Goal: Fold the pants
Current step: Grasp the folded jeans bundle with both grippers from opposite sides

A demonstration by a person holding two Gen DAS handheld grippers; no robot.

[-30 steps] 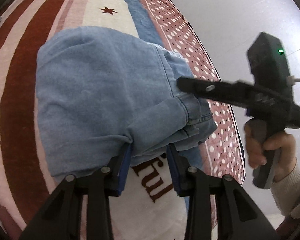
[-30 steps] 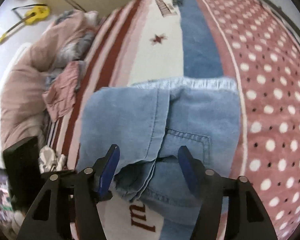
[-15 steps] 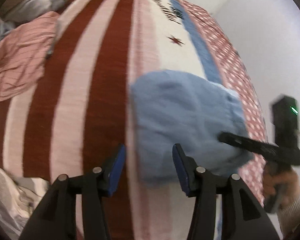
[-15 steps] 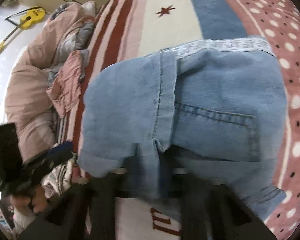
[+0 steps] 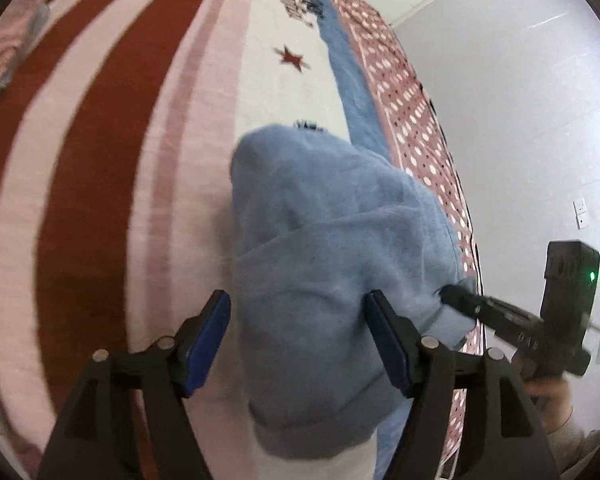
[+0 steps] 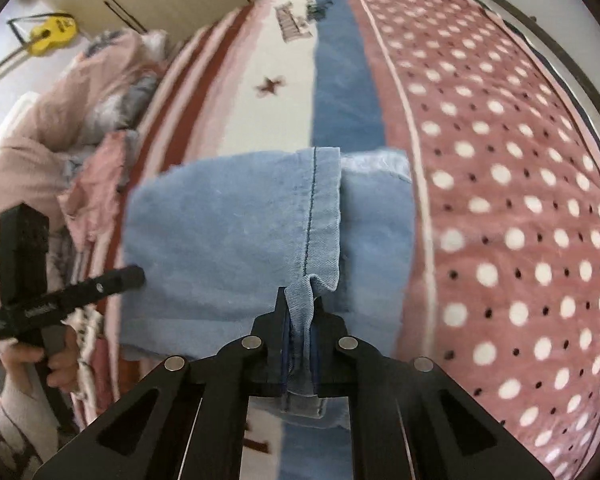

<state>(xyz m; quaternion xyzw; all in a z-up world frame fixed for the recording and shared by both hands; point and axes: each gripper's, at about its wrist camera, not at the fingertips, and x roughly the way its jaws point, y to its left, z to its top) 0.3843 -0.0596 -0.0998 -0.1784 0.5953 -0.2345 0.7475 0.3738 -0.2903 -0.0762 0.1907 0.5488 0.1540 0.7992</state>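
The light blue denim pants (image 6: 228, 232) lie folded in a compact bundle on the striped and dotted blanket (image 6: 500, 160); they also show in the left wrist view (image 5: 324, 264). My right gripper (image 6: 300, 344) is shut on the near edge of the pants, pinching a fold of denim. It shows in the left wrist view (image 5: 456, 298) touching the bundle's right side. My left gripper (image 5: 298, 336) is open, its blue pads on either side of the bundle's near end, not squeezing it. It shows in the right wrist view (image 6: 134, 274) by the bundle's left edge.
A pile of pink bedding and clothes (image 6: 80, 128) lies at the bed's left side. A yellow guitar (image 6: 52, 34) leans by the far wall. A white wall (image 5: 520, 100) runs along the bed's right edge (image 5: 456, 184).
My right gripper has closed on the pants' near edge. My left gripper let go of the denim, swung away to the left, and is back over the bundle, open wider.
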